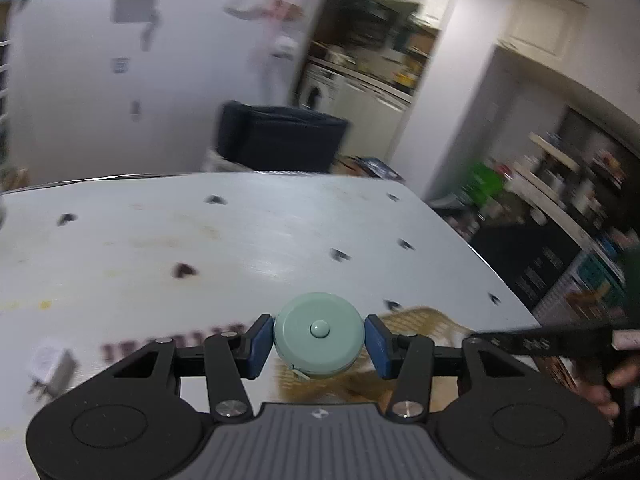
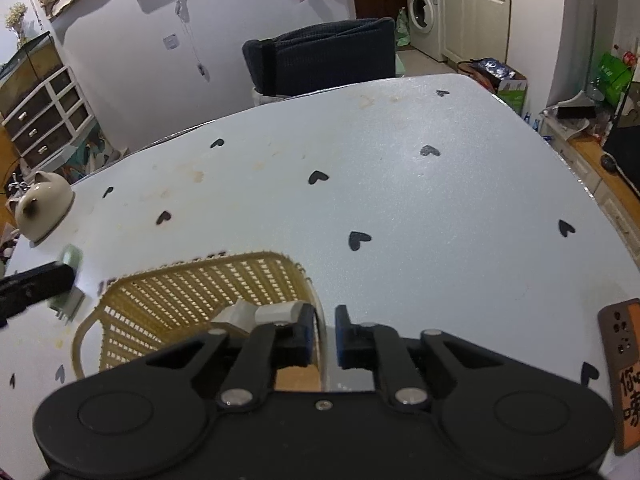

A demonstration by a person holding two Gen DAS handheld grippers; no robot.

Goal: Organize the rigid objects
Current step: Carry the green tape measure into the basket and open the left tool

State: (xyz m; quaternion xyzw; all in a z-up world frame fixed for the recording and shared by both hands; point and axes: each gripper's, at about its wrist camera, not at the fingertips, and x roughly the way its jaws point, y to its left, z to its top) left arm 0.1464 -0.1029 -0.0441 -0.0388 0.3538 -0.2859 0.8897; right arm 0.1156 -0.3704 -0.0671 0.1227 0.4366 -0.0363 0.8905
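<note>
My left gripper (image 1: 319,345) is shut on a round mint-green disc with a centre button (image 1: 319,336) and holds it in the air above the table, partly over the yellow woven basket (image 1: 424,320). In the right wrist view the disc (image 2: 72,258) shows as a blur at the far left, beside the left gripper's black finger. My right gripper (image 2: 323,340) is shut on the near rim of the basket (image 2: 180,292). A white and grey object (image 2: 256,314) lies inside the basket, just behind the left finger.
A white plug adapter (image 1: 52,368) lies on the pale heart-printed table (image 2: 400,200) left of the basket. A cream cat-shaped ceramic piece (image 2: 40,208) sits at the far left edge. A brown card with writing (image 2: 624,380) lies at the right. A dark chair (image 2: 320,56) stands behind the table.
</note>
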